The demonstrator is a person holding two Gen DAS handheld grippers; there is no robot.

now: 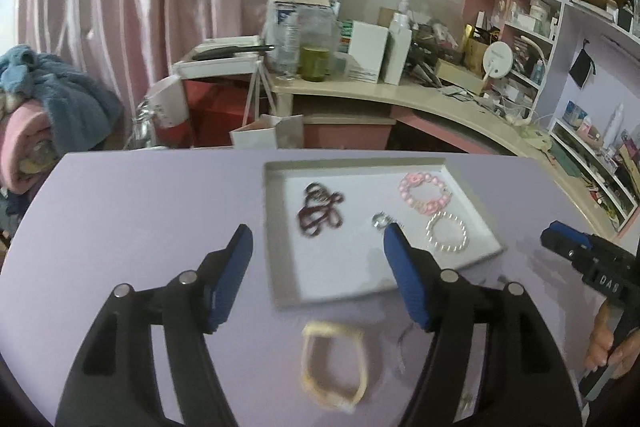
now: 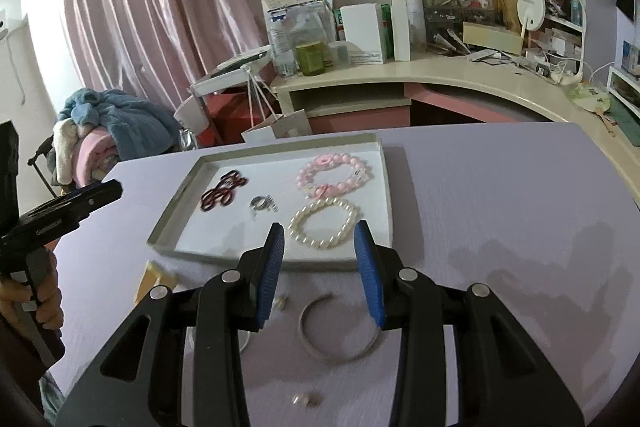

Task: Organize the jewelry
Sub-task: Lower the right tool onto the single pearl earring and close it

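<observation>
The left gripper (image 1: 318,239) stands wide open and holds nothing. Below and between its fingers, a cream bangle (image 1: 334,365) lies on the table (image 1: 140,207), outside the tray (image 1: 276,227). The right gripper (image 2: 320,239) is also open, less wide, and empty; a thin silver bangle (image 2: 340,327) lies on the table under it, with small pieces (image 2: 306,399) nearer the camera. In the tray already rest the pearl bracelet (image 2: 323,223), the pink bracelet (image 2: 334,175), a dark red chain (image 2: 222,191) and a ring (image 2: 262,203).

The risk, I think: the bangles are flat and hard, so the fingers may slide off or push them along the smooth table. The small pieces may be knocked to the edge.
</observation>
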